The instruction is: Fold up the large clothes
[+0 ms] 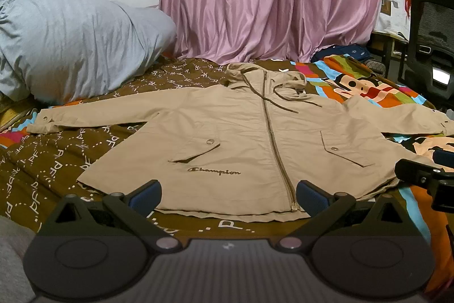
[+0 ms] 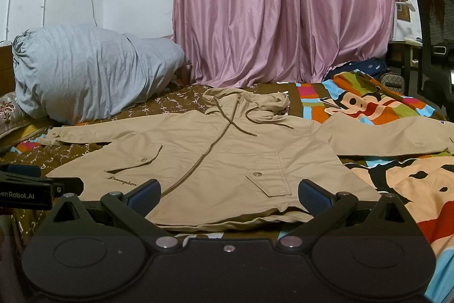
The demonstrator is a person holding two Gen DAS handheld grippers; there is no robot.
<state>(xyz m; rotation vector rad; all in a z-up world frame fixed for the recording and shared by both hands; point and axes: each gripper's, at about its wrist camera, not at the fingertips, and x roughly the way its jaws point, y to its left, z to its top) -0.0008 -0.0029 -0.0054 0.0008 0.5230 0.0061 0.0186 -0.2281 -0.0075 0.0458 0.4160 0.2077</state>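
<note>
The left hand-held gripper and the right hand-held gripper both gape wide, holding nothing, near the hem of the tan jacket, which lies flat, zipped, sleeves outspread, on the bed.

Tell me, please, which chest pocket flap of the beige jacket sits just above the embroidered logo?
The snap-buttoned beige flap left of the zipper; the other flap has none.
</note>
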